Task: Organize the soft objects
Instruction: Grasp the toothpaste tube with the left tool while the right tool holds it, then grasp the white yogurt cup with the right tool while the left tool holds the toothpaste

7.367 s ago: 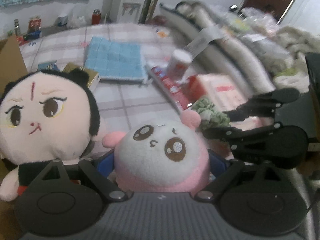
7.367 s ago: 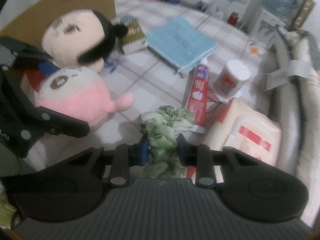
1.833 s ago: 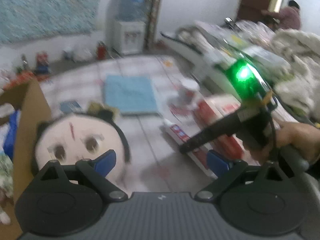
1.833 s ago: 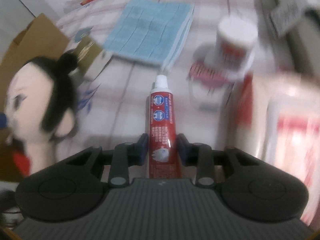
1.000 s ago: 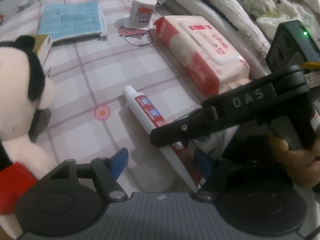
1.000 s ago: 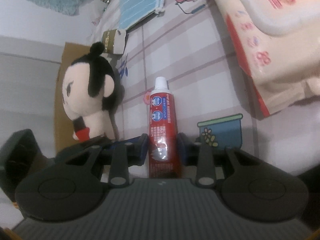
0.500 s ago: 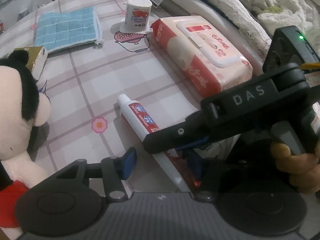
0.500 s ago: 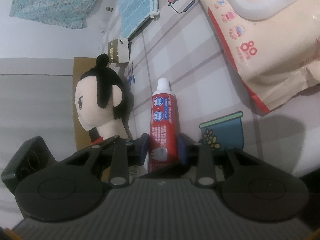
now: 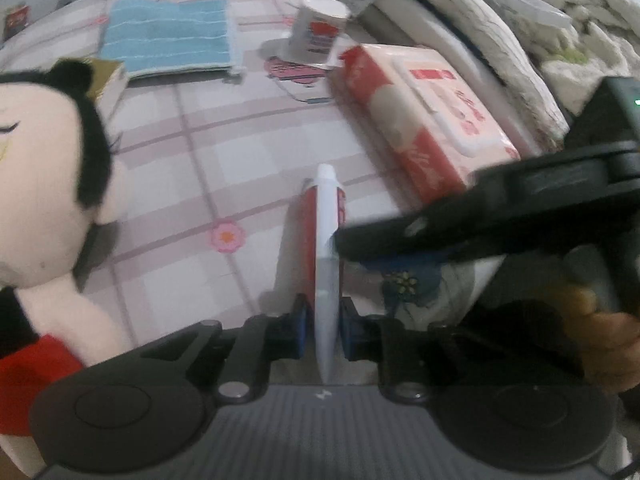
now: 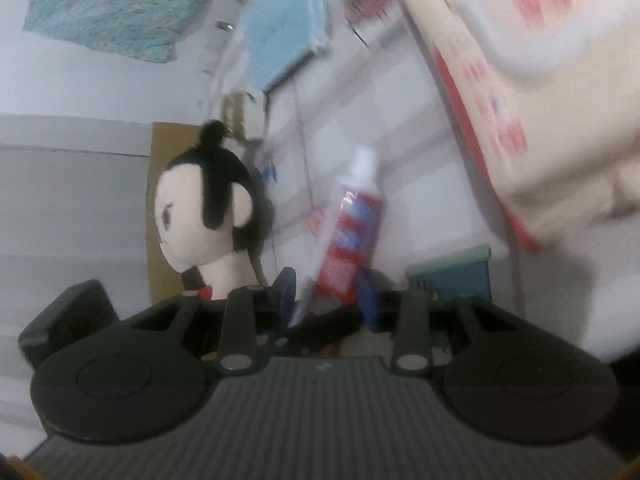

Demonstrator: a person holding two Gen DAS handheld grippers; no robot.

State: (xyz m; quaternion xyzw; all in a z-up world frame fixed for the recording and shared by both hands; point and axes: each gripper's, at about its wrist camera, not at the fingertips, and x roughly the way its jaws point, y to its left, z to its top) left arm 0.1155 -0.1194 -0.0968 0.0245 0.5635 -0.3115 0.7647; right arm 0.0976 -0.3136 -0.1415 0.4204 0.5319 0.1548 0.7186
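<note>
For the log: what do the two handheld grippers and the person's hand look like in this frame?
Both grippers share one build: black linkage arms with silver pivot screws, blue pads on the jaws, two round black discs and a ribbed grey body. The left gripper and the right gripper match. In the left view, the right one shows a small green light and a bare hand; no sleeve visible.

Right gripper (image 10: 326,296) jaws parted around the toothpaste tube (image 10: 352,232), tube tilted, cap pointing away. Black-haired plush doll (image 10: 204,216) left of it, cardboard box (image 10: 164,200) behind. Wet-wipes pack (image 10: 520,92) upper right, blue towel (image 10: 280,48) beyond. Heavy motion blur.
</note>
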